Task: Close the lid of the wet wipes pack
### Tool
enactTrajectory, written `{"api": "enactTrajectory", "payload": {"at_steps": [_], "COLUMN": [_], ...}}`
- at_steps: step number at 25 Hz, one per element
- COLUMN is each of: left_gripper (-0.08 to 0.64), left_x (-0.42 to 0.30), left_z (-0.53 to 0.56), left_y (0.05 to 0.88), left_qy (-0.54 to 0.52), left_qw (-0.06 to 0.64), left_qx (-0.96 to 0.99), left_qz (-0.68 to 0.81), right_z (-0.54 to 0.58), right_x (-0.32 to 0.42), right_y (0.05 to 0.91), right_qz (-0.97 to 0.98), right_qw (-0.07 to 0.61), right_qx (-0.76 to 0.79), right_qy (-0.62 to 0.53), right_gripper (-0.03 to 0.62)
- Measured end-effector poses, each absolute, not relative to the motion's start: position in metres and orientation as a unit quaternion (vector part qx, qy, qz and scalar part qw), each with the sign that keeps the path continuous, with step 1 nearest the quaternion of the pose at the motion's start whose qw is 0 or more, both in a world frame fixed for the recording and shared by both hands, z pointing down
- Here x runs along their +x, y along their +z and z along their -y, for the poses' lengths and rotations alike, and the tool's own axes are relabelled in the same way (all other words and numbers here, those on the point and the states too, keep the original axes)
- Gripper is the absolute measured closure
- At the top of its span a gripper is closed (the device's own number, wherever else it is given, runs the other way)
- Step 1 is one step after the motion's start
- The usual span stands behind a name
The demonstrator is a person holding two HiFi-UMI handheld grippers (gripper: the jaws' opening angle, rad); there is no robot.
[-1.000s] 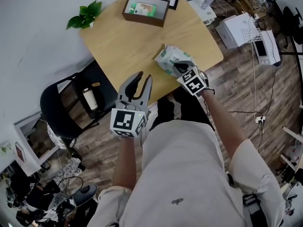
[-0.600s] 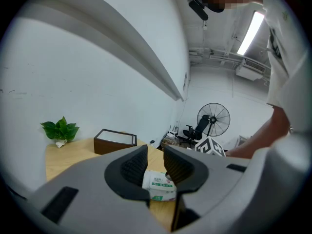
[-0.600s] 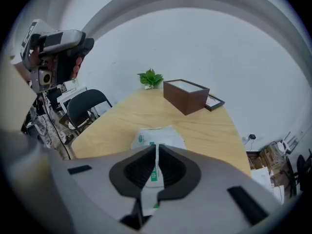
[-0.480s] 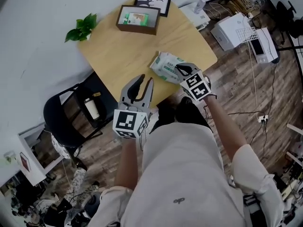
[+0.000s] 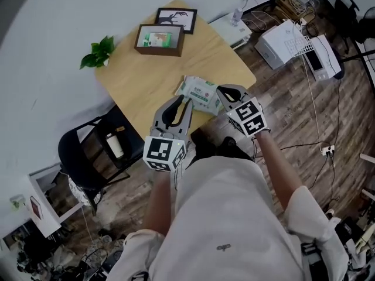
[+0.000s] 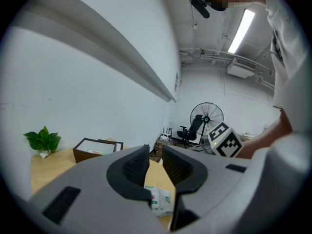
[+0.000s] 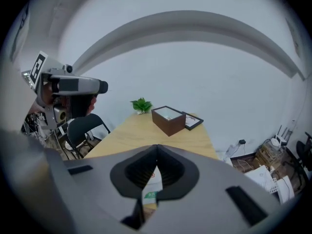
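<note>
Wipes pack (image 5: 199, 93) is found lying flat on the wooden table (image 5: 146, 75), close to the edge nearest the person, with the green print facing up. The lid can't be made out at this size, so nothing gets said about whether it's down or not

Left gripper (image 5: 180, 101) is held over that near edge, just left of the pack. In the left gripper view its jaws are seen parted by a narrow gap with nothing caught between them. The pack is glimpsed lower down, past the gap, with bare tabletop around it

Right gripper (image 5: 226, 92) is held at the pack's right end. In the right gripper view its jaws are pressed together at the tips and nothing is pinched in them. A strip of the pack's white and green wrapper is seen behind and below them, so the pack isn't being gripped. Whether the tips are touching it can't be told from the head view

Further back on the table a brown box (image 5: 158, 40) is set, with a black picture frame (image 5: 177, 19) lying just behind it, and a small green plant (image 5: 98, 52) is placed at the left corner. A black chair (image 5: 88, 151) is parked beside the table on the wood floor
</note>
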State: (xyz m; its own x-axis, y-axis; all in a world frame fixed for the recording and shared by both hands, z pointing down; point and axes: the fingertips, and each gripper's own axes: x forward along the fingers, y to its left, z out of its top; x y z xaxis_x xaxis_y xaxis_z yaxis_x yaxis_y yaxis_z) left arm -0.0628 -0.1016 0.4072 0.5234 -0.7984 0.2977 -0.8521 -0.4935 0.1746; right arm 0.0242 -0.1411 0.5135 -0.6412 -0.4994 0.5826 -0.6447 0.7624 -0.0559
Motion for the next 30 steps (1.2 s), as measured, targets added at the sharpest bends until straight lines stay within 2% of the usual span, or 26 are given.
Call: {"api": "enactTrajectory", "payload": {"at_steps": [12, 30], "left_gripper": [0.512, 0.541], "left_x": [-0.008, 0.033], "left_z": [0.08, 0.025], "left_y": [0.371, 0.35], "left_qy": [0.076, 0.07], "left_qw": [0.127, 0.112], "left_qx": [0.852, 0.831], "left_qz": [0.502, 0.54], "right_z": [0.116, 0.063], "right_x": [0.072, 0.138], "right_y": [0.416, 0.354], "right_qz": [0.925, 0.94], "right_qw": [0.175, 0.094], "right_qx": [0.321, 0.316], "right_qy": [0.101, 0.085], "right_gripper": [0.592, 0.593]}}
